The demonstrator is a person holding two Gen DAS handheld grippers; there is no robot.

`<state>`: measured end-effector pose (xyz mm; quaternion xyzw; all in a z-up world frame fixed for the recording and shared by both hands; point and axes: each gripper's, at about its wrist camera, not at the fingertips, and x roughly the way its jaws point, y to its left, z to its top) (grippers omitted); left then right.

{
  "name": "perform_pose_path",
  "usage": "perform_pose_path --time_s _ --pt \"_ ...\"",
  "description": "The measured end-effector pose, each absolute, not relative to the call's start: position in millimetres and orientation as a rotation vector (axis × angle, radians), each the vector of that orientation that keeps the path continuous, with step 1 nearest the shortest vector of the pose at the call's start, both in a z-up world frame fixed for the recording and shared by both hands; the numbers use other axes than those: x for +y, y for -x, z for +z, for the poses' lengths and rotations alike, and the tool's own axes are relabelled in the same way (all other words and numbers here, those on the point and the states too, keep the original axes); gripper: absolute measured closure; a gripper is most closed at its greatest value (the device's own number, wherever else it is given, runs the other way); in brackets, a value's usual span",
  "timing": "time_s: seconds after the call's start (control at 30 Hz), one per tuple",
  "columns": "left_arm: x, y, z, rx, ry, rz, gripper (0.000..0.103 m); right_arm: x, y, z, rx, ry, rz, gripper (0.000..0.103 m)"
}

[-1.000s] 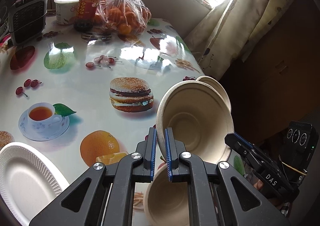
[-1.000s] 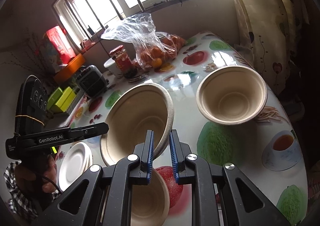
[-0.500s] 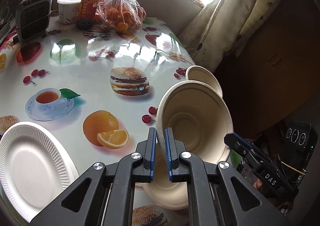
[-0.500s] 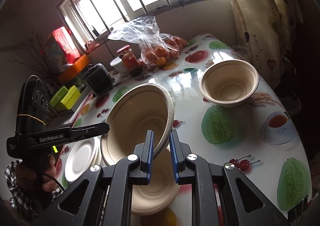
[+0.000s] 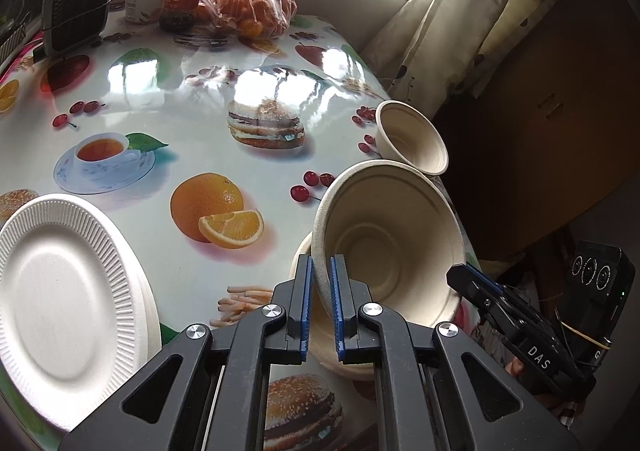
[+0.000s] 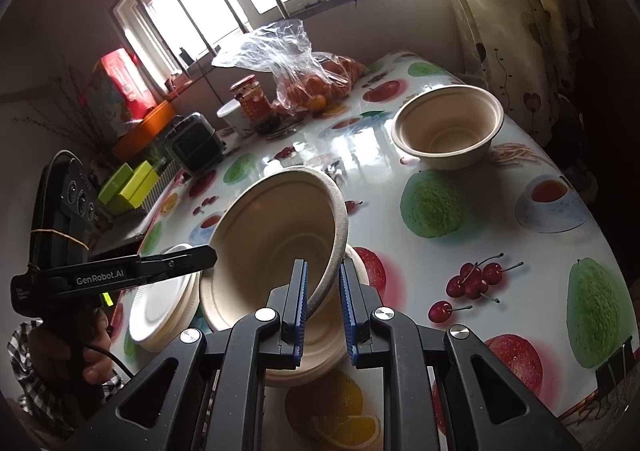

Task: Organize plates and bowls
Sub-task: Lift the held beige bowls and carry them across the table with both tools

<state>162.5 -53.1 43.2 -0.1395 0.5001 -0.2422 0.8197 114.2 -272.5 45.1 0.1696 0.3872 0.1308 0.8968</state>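
Beige fibre bowl [image 5: 390,239], tilted, is pinched at opposite rims by the left gripper [image 5: 320,305] and right gripper [image 6: 323,315], both clenched on it, above a second bowl [image 6: 316,365] on the counter [image 6: 492,239]. Level it, centre it over the lower bowl, then release both together.

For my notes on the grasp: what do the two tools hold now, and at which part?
Both hold one beige bowl, tilted, by its rim: the left tool on one side, the right tool on the opposite side.
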Motion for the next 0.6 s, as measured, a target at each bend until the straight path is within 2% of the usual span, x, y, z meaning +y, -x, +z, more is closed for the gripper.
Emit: perform_pose_path --time_s 0.6 --pt "-58 -151 27 1.110 0.264 -0.501 0.094 -269 -102 24 0.839 -0.318 0.219 0.087"
